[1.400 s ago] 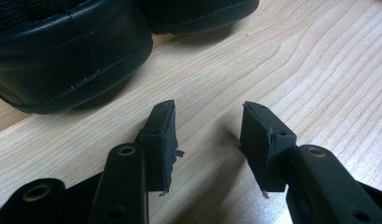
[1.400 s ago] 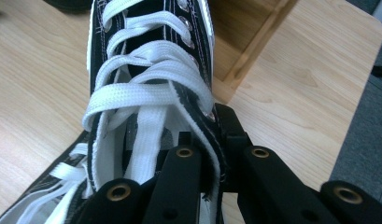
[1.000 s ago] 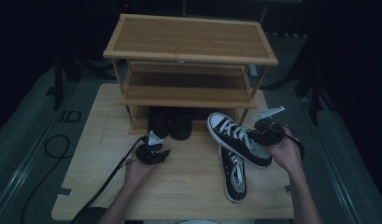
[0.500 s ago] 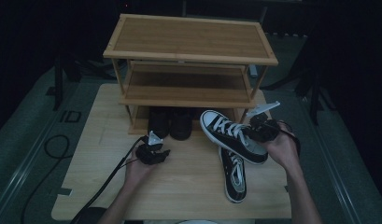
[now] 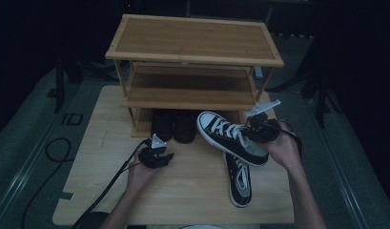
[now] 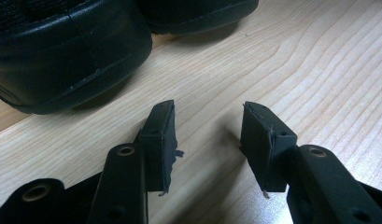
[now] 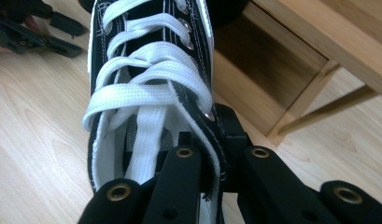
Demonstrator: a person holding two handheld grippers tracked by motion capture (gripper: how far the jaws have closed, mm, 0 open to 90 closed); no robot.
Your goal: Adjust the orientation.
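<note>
My right gripper [image 5: 259, 130] is shut on the collar of a black canvas sneaker [image 5: 230, 137] with white laces, held tilted above the table with its toe toward the rack. In the right gripper view the sneaker [image 7: 146, 88] runs away from the gripper [image 7: 212, 140], whose jaws pinch its side wall. Its twin sneaker [image 5: 239, 175] lies flat on the table below. My left gripper [image 5: 165, 158] rests low on the table, open and empty. In the left gripper view the left gripper [image 6: 207, 135] faces two black leather shoes [image 6: 62, 51].
A three-tier wooden shoe rack [image 5: 195, 52] stands at the back of the wooden table [image 5: 107, 191]. Two black shoes [image 5: 172, 125] sit on its lowest shelf. A cable [image 5: 107, 183] trails from the left gripper off the front edge.
The right gripper has carried the held sneaker leftward and slightly down, toward the rack's lowest shelf. The left gripper has stayed where it was.
</note>
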